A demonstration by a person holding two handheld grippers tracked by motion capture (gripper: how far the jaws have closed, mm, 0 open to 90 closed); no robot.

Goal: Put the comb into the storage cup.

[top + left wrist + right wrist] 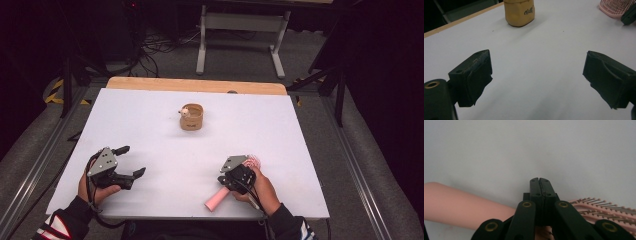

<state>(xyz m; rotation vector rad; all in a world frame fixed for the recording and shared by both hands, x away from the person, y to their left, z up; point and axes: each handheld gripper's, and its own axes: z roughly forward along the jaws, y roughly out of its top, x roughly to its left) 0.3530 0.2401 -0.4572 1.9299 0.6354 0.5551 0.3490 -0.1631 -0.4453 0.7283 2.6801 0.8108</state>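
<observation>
A pink hairbrush [227,186] is being gripped at its neck by the fully closed right gripper [540,181], near the table's [150,115] front edge; slipping is being risked by so narrow a hold. The left gripper [131,161] is being held wide open, empty. In the tan cup [192,117] a small pale item is being kept.

High view looks down and forward over the white rectangular table [165,130]. Left gripper view skims low toward its far edge, sharing the tan round cup [191,117]. Right gripper view sits close over the tabletop.
</observation>
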